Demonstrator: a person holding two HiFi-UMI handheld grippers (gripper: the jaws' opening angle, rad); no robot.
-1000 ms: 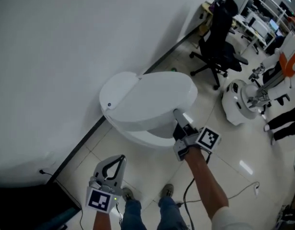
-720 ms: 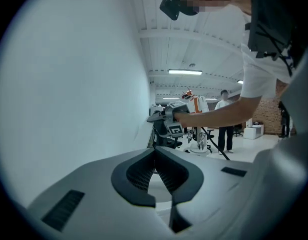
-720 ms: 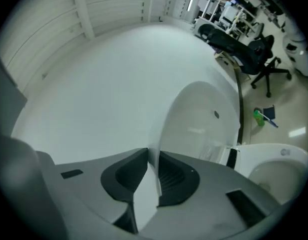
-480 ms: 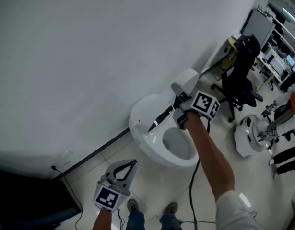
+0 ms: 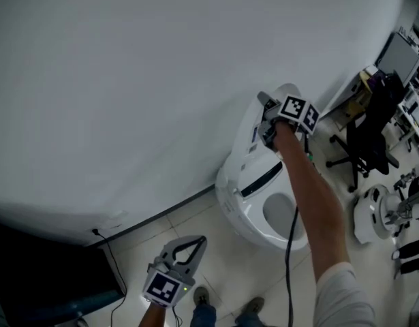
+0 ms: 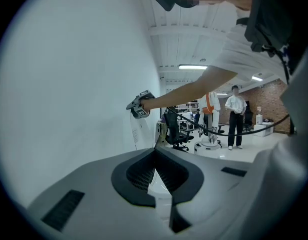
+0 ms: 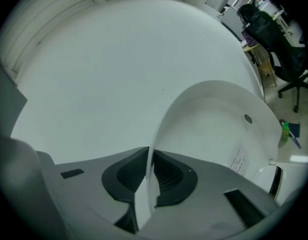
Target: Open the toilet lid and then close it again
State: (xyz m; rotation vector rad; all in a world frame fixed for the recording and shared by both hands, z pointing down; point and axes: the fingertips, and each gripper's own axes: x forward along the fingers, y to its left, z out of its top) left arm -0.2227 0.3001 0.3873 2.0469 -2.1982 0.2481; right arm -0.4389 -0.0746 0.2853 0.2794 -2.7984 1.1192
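Observation:
The white toilet (image 5: 281, 216) stands against the wall, its bowl uncovered. Its lid (image 5: 250, 138) is raised nearly upright close to the wall. My right gripper (image 5: 265, 114) is shut on the lid's top rim. In the right gripper view the thin lid edge (image 7: 214, 124) runs between that gripper's pads (image 7: 149, 156). My left gripper (image 5: 201, 240) hangs low in front of the toilet, well apart from it. Its tips (image 6: 155, 151) meet with nothing between them. From the left gripper view the right gripper (image 6: 138, 106) shows on the lid (image 6: 137, 131).
A white wall rises right behind the lid. A black office chair (image 5: 369, 125) and a white robot base (image 5: 373, 216) stand to the right. A cable (image 5: 289, 278) trails over the tiled floor. A dark cabinet (image 5: 39, 278) sits at lower left. A person (image 6: 235, 116) stands far off.
The right gripper has swung the lid from flat on the seat up to nearly upright, uncovering the bowl. The left gripper stayed low and shut.

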